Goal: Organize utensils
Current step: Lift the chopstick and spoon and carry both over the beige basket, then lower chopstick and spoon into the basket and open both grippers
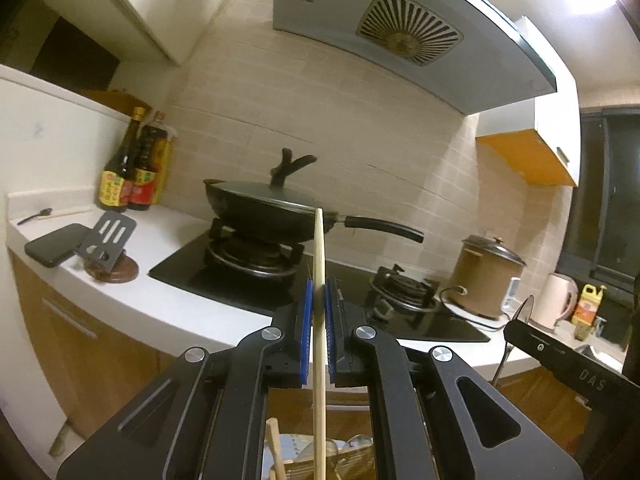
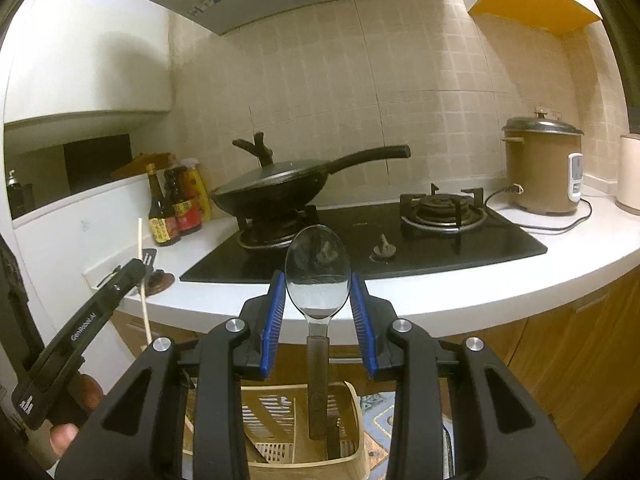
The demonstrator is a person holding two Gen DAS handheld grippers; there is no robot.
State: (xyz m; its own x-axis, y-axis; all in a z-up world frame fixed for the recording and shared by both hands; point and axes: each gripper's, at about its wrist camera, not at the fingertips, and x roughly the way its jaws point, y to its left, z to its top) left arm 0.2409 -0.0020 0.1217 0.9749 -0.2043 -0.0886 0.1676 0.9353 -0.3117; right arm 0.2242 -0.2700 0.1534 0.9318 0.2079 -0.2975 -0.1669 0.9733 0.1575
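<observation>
My left gripper (image 1: 319, 294) is shut on a pale wooden chopstick (image 1: 318, 248), which stands upright between the blue pads (image 1: 306, 312). My right gripper (image 2: 318, 284) is shut on a spoon (image 2: 318, 268), its shiny bowl up and its dark handle hanging down between the fingers. A beige slotted utensil holder (image 2: 352, 420) sits directly under the spoon handle, and its top shows low in the left wrist view as the holder (image 1: 280, 452). Both grippers hover in front of the counter edge, the left gripper (image 2: 132, 276) to the left of the right one.
A lidded black wok (image 1: 264, 208) sits on the left burner of the black hob (image 2: 460, 240). Sauce bottles (image 1: 132, 176), a phone (image 1: 54, 244), a slotted spatula (image 1: 110, 236) and a small spoon (image 1: 36, 216) lie on the left counter. A brown rice cooker (image 2: 540, 168) stands right.
</observation>
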